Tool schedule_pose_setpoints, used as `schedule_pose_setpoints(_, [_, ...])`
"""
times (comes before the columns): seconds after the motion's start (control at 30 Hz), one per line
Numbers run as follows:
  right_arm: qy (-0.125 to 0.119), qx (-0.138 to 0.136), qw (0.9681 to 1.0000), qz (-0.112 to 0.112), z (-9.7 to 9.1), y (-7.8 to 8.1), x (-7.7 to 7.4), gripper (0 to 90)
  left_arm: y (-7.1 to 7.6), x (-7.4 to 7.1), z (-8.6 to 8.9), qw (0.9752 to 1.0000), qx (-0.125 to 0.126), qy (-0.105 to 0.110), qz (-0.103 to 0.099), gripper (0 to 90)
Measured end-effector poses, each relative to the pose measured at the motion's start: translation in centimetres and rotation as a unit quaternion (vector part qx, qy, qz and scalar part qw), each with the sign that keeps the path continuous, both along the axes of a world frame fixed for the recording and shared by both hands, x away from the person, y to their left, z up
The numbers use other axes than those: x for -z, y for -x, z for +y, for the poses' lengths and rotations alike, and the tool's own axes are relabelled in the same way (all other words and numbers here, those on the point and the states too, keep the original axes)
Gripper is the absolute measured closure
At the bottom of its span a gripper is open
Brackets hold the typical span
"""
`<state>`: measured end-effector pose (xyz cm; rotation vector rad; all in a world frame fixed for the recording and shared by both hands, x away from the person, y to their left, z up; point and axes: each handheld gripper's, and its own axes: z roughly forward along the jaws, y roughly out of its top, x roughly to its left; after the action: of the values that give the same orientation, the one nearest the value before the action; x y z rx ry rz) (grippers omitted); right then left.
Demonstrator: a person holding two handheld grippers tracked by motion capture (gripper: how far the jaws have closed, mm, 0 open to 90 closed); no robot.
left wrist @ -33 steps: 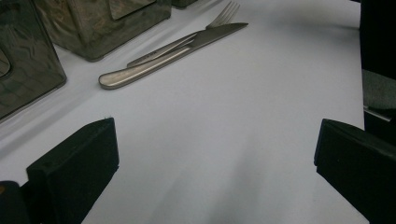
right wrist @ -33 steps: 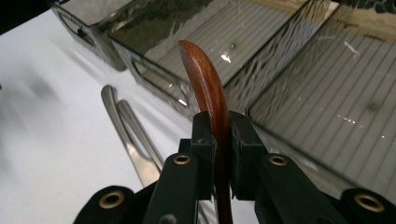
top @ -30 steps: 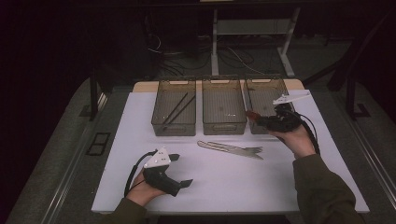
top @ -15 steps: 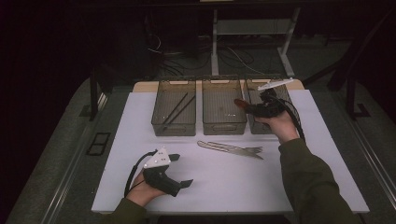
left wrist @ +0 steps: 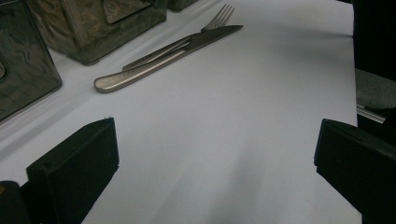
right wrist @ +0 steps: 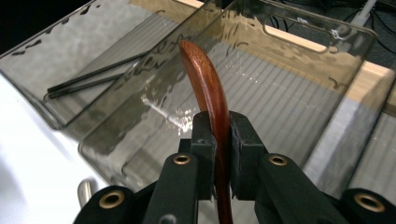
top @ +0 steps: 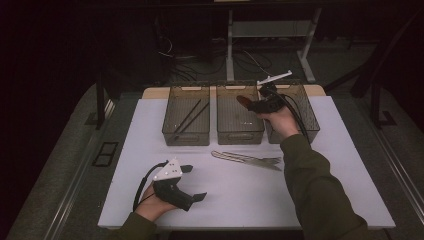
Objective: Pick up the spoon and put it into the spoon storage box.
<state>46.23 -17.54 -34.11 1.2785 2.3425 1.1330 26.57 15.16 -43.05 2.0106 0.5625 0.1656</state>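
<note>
Since the earlier high view, the right gripper (top: 252, 104) had travelled leftward and a little farther from the person, from above the right-hand bin (top: 300, 112) to above the middle bin (top: 239, 122), while the left gripper (top: 192, 182) had stayed where it was. Nearest the person, the left hand (top: 152, 205) rested on the white counter (top: 240, 200) close to its front edge, palm under the gripper's body, forearm coming in low from the bottom of the high view; its jaws pointed toward the right and stood wide apart with nothing between them, as the left gripper view showed bare counter in the gap. Farther on, a knife (top: 240, 159) and a fork (left wrist: 205, 29) lay side by side, touching, on the counter just in front of the bins. Beyond them, the right arm stretched forward, sleeve (top: 320, 190) rising from the lower right, the right hand (top: 277, 120) lifted above the bins with the wrist turned so the gripper pointed left. Its jaws were clamped on a reddish wooden spoon (right wrist: 210, 93), gripping it by the handle, the curved end projecting past the pads over the middle bin, clear of its floor. In the left-hand bin (top: 185, 120), farthest left, a pair of dark chopsticks (top: 189, 116) lay slanted.
</note>
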Motion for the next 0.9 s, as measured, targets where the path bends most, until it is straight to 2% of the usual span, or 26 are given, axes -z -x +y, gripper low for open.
schedule_pose_setpoints(0.13, [0.002,0.003,1.0,0.004,1.2,-1.1,0.1,82.1,-0.1,-0.1,0.1,1.0,0.004,-0.004,-0.002,0.0])
schedule_pose_setpoints(0.3, [0.005,0.01,0.9999,0.008,2.6,-2.4,0.3,82.1,0.0,0.0,0.0,1.0,0.002,0.004,0.0,0.0])
schedule_pose_setpoints(0.4, [-0.001,0.015,0.9998,0.01,3.1,-3.1,0.4,82.1,0.0,-0.1,0.1,1.0,0.003,0.0,-0.002,0.0])
schedule_pose_setpoints(0.73, [-0.008,0.035,0.999,0.027,4.7,-5.2,1.8,82.1,0.0,0.0,0.0,1.0,0.007,-0.004,-0.002,0.0])
schedule_pose_setpoints(0.9, [0.003,0.041,0.9984,0.039,5.4,-5.5,3.1,82.0,0.0,0.0,-0.1,1.0,0.008,-0.004,0.0,0.0])
